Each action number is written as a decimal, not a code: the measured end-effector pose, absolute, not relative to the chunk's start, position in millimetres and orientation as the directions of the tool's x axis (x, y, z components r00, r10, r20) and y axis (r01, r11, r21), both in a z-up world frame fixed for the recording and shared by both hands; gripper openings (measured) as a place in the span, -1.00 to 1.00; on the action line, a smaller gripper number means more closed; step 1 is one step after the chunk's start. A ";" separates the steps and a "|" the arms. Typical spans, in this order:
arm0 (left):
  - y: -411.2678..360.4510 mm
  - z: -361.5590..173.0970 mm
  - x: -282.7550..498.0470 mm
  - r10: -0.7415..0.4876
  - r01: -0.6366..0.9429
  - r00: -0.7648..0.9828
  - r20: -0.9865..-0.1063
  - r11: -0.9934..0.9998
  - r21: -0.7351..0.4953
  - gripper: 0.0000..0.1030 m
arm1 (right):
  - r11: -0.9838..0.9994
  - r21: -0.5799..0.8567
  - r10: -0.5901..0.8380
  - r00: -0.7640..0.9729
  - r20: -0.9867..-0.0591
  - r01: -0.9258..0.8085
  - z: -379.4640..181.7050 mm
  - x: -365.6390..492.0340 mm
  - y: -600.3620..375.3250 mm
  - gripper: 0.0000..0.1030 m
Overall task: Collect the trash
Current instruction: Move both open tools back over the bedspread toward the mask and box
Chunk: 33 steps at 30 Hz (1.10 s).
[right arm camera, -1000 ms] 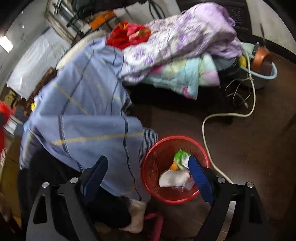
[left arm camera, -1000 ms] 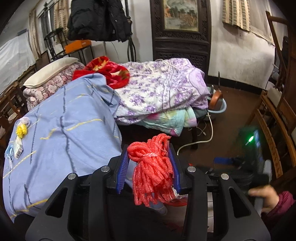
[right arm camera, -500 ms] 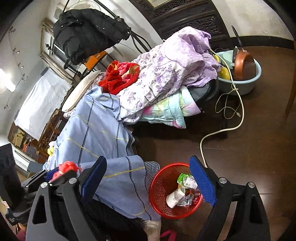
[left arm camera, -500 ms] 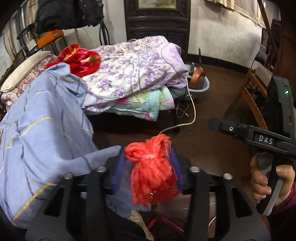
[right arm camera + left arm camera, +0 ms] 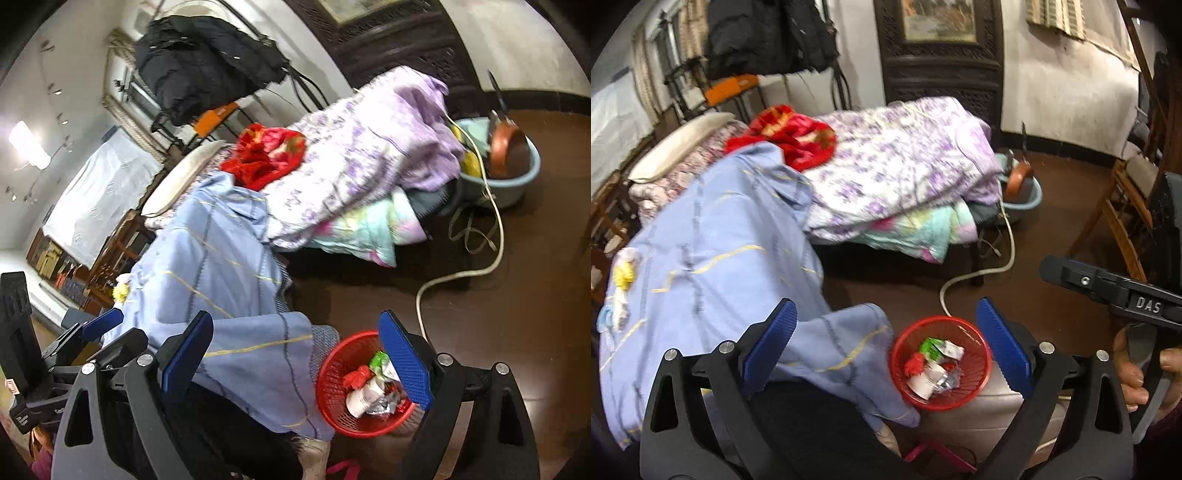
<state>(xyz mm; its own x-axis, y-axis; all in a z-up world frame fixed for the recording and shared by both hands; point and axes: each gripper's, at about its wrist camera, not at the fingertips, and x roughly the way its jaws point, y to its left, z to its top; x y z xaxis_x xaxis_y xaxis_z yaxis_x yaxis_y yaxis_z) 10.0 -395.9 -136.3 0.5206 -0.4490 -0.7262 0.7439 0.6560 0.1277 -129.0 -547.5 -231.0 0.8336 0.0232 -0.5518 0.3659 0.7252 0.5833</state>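
Observation:
A red mesh trash basket stands on the floor beside the bed. It holds a red net bundle, a green carton and white wrappers. My left gripper is open and empty, above the basket. My right gripper is open and empty, also over the basket; its body shows in the left wrist view. The left gripper shows at the far left of the right wrist view. A yellow scrap in clear wrap lies on the blue sheet.
A blue sheet drapes over the bed and hangs next to the basket. Purple quilts are piled behind. A white cable runs across the dark floor to a blue basin with a pan. A wooden chair stands at right.
My left gripper opened and let go of the red net bundle, which now lies in the basket. Both views shifted over the basket.

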 end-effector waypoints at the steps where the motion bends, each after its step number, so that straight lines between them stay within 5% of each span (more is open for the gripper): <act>1: -389.3 -130.0 7.8 -0.450 0.735 0.539 -0.712 0.665 0.136 0.84 | 0.736 0.578 0.024 0.840 -0.542 0.352 -223.3 -128.2 -542.4 0.75; 18: -254.5 -36.6 -17.5 -0.459 0.563 0.766 -0.450 0.816 0.128 0.86 | 0.896 0.425 0.073 0.901 -0.428 0.129 -102.4 -107.6 -432.0 0.84; 33: -146.2 -20.6 6.0 -0.433 0.457 0.822 -0.371 0.889 -0.024 0.86 | 0.958 0.285 0.118 0.889 -0.443 0.015 -54.1 -75.5 -317.8 0.88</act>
